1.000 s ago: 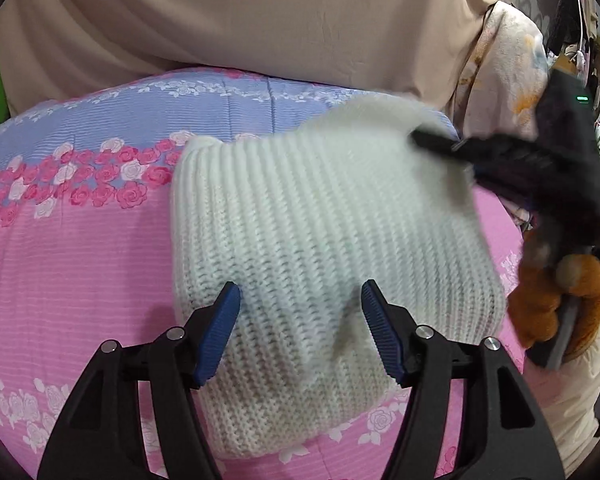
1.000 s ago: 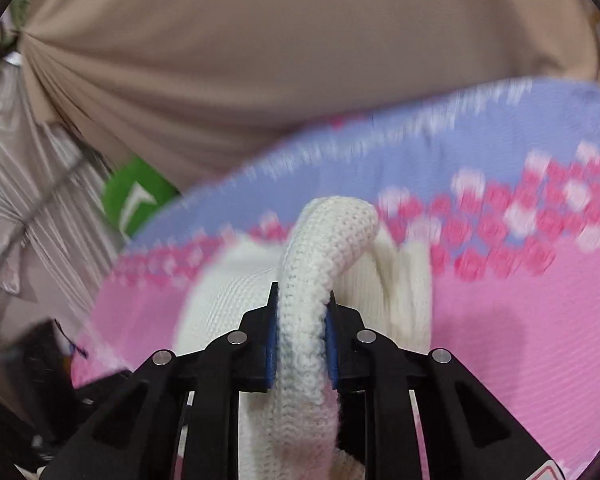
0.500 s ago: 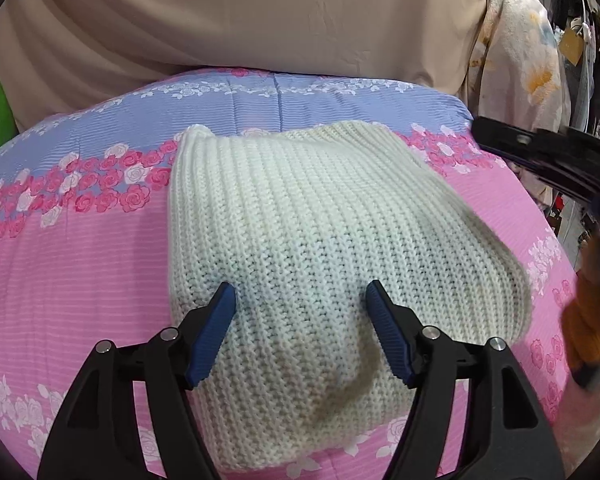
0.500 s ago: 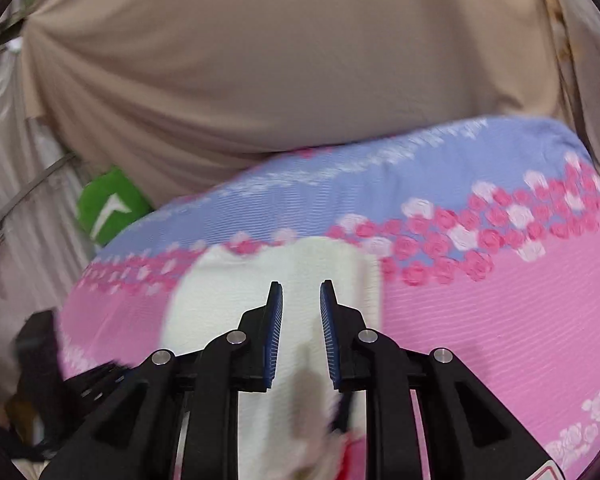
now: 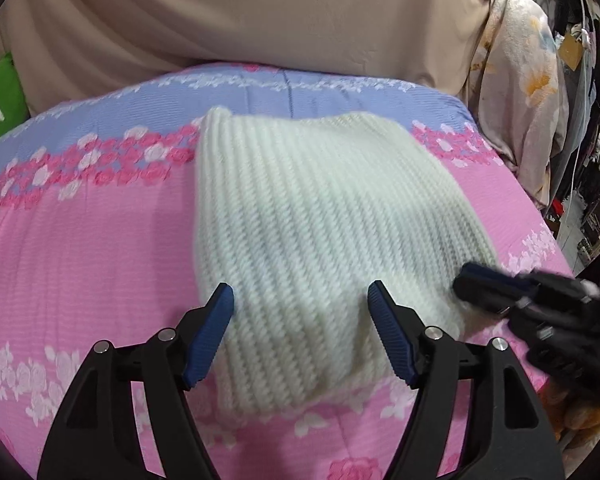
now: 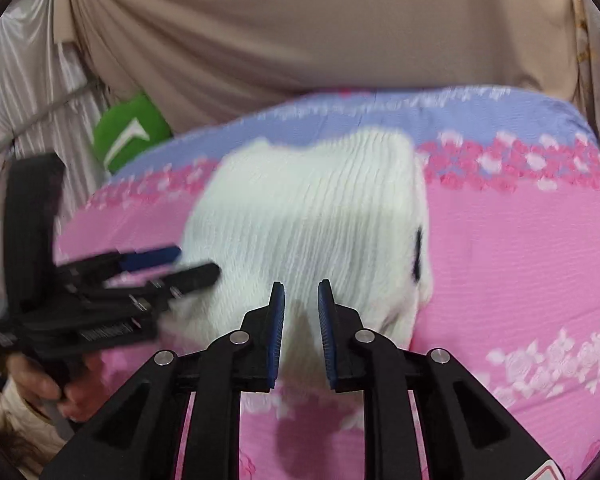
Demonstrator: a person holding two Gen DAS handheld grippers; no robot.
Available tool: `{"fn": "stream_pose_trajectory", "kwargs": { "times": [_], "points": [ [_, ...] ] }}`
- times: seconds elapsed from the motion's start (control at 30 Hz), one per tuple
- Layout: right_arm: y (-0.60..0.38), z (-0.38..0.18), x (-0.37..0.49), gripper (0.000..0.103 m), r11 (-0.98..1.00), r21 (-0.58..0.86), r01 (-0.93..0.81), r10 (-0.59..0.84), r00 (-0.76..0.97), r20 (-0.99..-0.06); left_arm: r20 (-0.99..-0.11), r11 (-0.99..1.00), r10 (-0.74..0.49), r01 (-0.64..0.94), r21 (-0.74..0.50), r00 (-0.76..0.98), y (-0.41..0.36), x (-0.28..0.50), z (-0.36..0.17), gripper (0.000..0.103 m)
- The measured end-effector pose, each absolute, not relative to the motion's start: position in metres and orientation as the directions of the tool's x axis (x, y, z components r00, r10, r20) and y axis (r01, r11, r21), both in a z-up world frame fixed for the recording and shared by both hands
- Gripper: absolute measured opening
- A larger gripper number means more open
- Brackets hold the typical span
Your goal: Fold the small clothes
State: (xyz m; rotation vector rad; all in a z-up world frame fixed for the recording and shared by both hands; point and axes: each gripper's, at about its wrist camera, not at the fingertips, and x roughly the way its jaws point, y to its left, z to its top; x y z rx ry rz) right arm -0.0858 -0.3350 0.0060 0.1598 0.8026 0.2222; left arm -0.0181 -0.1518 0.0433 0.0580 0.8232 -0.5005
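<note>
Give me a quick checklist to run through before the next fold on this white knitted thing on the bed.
1. White knit lies flat on the pink bedspread: ok.
2. Left gripper open, nothing pinched: ok; its pads straddle the near edge of the knit.
3. Right gripper empty: ok; a narrow gap between the pads, closing, with no cloth in it.
4. Right gripper placed at an edge: ok; its tips sit by the near right edge.
5. The two grippers clear of each other: ok, apart in both views.
6. Layers underneath lined up: cannot tell, the picture is blurred.
</note>
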Motion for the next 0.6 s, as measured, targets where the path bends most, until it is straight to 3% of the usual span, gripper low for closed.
{"fn": "stream_pose_trajectory", "kwargs": {
  "times": [0.1, 0.2, 0.33, 0.47, 0.6],
  "points": [
    [-0.333, 0.001, -0.085, 0.012, 0.967, 0.226, -0.120, 0.246, 0.676, -0.695, -0.752, 0.898, -0.372, 0.416, -0.143, 0.544, -0.144, -0.012, 0.023, 0.069],
    [-0.328, 0.041, -0.089, 0.014, 0.961, 0.227, -0.158, 0.268, 0.728, -0.631, -0.764, 0.883, -0.435, 0.390, -0.260, 0.476, -0.131, -0.003, 0.012, 0.069],
    [-0.316, 0.077, -0.067, 0.018, 0.952, 0.220, -0.211, 0.301, 0.761, -0.575, -0.761, 0.886, -0.431, 0.388, -0.253, 0.486, -0.130, -0.006, 0.016, 0.069],
    [-0.292, 0.035, 0.000, 0.019, 0.956, 0.206, -0.207, 0.292, 0.648, -0.703, -0.753, 0.888, -0.426, 0.394, -0.239, 0.503, -0.128, -0.014, 0.023, 0.069],
    [-0.286, 0.032, 0.006, 0.018, 0.963, 0.174, -0.207, 0.269, 0.666, -0.696, -0.739, 0.889, -0.430, 0.389, -0.244, 0.519, -0.119, -0.019, 0.034, 0.068]
  ]
}}
